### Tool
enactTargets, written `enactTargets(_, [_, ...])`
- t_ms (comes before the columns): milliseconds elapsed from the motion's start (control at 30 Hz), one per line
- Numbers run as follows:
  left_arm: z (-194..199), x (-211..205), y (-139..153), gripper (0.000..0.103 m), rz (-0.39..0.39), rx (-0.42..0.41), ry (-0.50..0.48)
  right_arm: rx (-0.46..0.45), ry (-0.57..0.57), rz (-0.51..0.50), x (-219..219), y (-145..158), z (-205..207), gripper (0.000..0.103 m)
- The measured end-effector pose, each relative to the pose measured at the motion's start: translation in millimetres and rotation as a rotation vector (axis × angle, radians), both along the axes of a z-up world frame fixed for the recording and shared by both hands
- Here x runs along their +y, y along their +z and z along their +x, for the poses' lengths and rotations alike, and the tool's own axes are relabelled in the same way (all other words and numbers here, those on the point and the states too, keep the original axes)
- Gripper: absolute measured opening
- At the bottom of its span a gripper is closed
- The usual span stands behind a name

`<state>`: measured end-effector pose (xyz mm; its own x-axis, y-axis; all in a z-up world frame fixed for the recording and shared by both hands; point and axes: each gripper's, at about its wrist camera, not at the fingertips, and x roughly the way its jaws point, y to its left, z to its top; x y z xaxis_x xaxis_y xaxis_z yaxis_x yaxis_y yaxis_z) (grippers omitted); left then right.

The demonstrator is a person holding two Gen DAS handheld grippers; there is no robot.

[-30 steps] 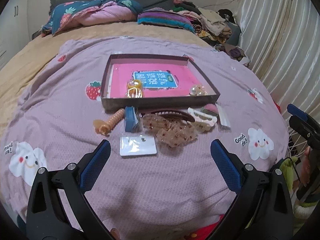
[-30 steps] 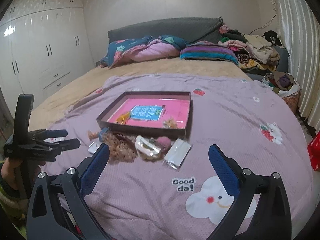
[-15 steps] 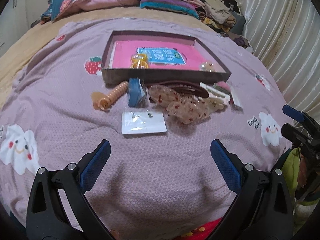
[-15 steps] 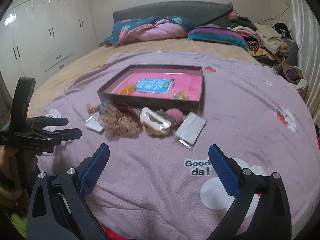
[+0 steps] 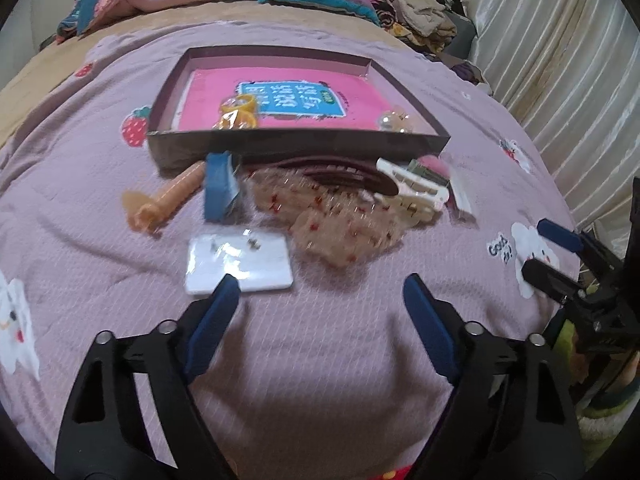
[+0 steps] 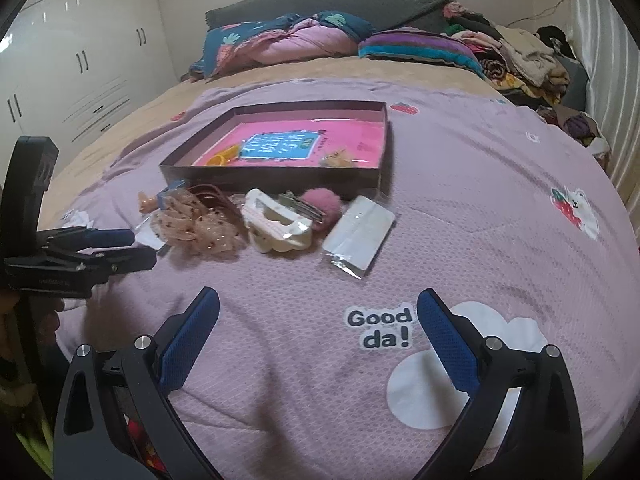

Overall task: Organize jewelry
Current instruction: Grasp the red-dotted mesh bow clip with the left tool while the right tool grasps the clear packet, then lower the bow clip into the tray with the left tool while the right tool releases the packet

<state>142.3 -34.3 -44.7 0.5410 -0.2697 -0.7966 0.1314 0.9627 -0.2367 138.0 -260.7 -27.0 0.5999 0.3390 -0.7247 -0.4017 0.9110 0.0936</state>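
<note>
In box: two small pieces lie in the shallow box (image 5: 296, 136).
Left out: scrunchie (image 5: 340, 224), white clip (image 5: 412, 192), earring card (image 5: 240, 264) on the bed.
Left claw (image 5: 320, 300): closing, nothing between.
Right claw (image 6: 320, 320): wide, empty.

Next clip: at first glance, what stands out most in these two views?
A shallow dark box with a bright pink and blue lining sits mid-bed on the lilac blanket, with a few small trinkets inside. Along its near wall lies a jumble of hair things: a peach mesh scrunchie, a cream claw clip, and a white earring card. The left gripper hangs just short of that card, jaws closing on nothing.
</note>
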Motion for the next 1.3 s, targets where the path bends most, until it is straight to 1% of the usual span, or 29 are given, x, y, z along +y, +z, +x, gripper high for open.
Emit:
enactTargets(100, [13, -4, -3, 0.069, -0.017, 0.012, -0.003, 0.012, -0.012, 0.002, -3, -5, 6, 0.099])
enactTargets(233, [28, -8, -9, 0.059, -0.018, 0.026, -0.003, 0.026, -0.025, 0.009, -5, -10, 15, 0.099])
enactTargets(300, [34, -10, -10, 0.052, -0.018, 0.028, -0.007, 0.038, -0.036, 0.02, -6, -13, 23, 0.099])
enactTargets(367, [39, -12, -11, 0.035, -0.005, 0.025, -0.015, 0.057, -0.051, 0.035, -7, -17, 33, 0.099])
enactTargets(467, [45, -15, -14, 0.023, -0.004, 0.031, -0.025, 0.086, -0.075, 0.055, -7, -23, 48, 0.099])
enactTargets(567, [44, -14, -13, 0.016, 0.01, 0.015, -0.024, 0.106, -0.095, 0.061, -6, -28, 61, 0.098])
enactTargets(600, [44, -13, -13, 0.015, 0.01, 0.012, -0.024, 0.115, -0.104, 0.056, -6, -31, 66, 0.097])
enactTargets(700, [42, -11, -9, 0.011, 0.01, 0.001, -0.024, 0.139, -0.114, 0.056, -4, -37, 78, 0.082])
enactTargets(767, [41, -10, -6, 0.01, 0.012, -0.008, -0.025, 0.154, -0.124, 0.057, -3, -41, 86, 0.081])
enactTargets(867, [37, -7, -2, 0.009, 0.004, -0.018, -0.025, 0.152, -0.13, 0.039, 0, -44, 94, 0.074])
enactTargets(967, [35, -5, 0, 0.007, -0.004, -0.019, -0.024, 0.152, -0.13, 0.018, 3, -47, 98, 0.065])
enactTargets(1033, [33, -4, 1, 0.007, -0.01, -0.021, -0.023, 0.145, -0.13, -0.014, 5, -50, 99, 0.048])
enactTargets(1100, [30, -3, 3, 0.007, -0.011, -0.024, -0.025, 0.136, -0.131, -0.033, 3, -51, 98, 0.043])
enactTargets(1200, [27, -3, 3, 0.007, -0.011, -0.024, -0.027, 0.137, -0.137, -0.003, -7, -50, 95, 0.04])
enactTargets(1300, [21, -3, 4, 0.007, -0.014, -0.024, -0.028, 0.125, -0.148, -0.001, -13, -47, 90, 0.039])
